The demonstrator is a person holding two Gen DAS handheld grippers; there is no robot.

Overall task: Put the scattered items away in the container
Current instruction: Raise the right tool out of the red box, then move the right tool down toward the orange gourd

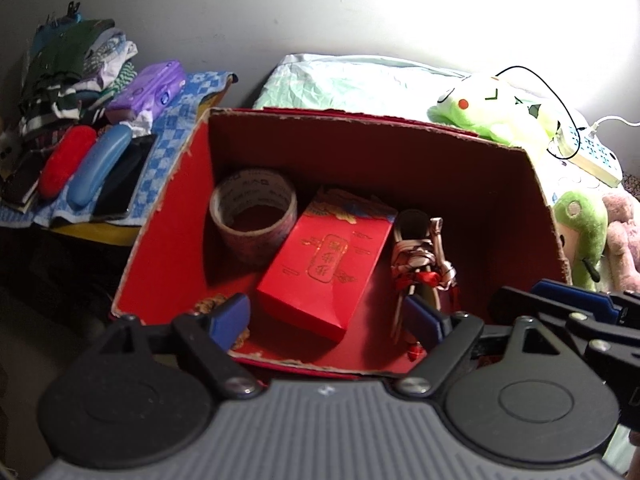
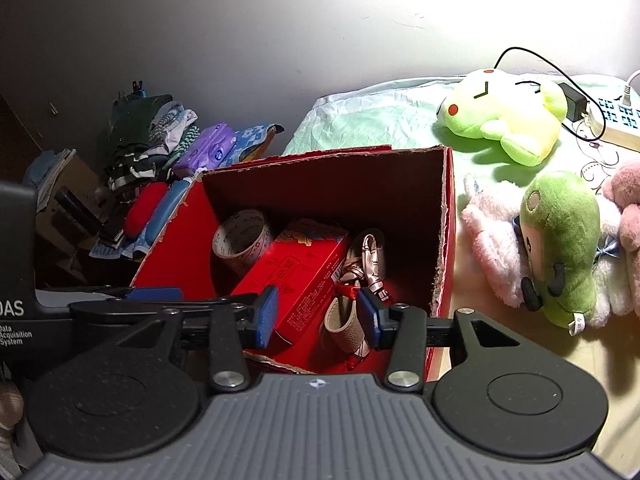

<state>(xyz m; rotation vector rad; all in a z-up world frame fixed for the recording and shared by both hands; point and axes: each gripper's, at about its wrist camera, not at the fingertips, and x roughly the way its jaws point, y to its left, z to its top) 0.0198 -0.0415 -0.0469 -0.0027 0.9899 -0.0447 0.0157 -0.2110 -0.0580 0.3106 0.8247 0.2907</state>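
Both of my grippers hang over the near edge of the red box (image 2: 446,240) right now. The left gripper (image 1: 330,320) has its jaws spread wide with nothing between them, and the right gripper (image 2: 318,316) is parted too, with the leather strap bundle (image 2: 352,312) sitting just past its pads, not pinched as far as I can tell. Inside the box: a tape roll (image 1: 252,216) leaning on the left wall, a red envelope pack (image 1: 328,260) in the middle, and the strap bundle on the right. My guess is the envelope pack is light but slick cardboard (grab across the short edges), while the tape is stiff, so pinch through its rim. The straps are floppy; take the knotted middle.
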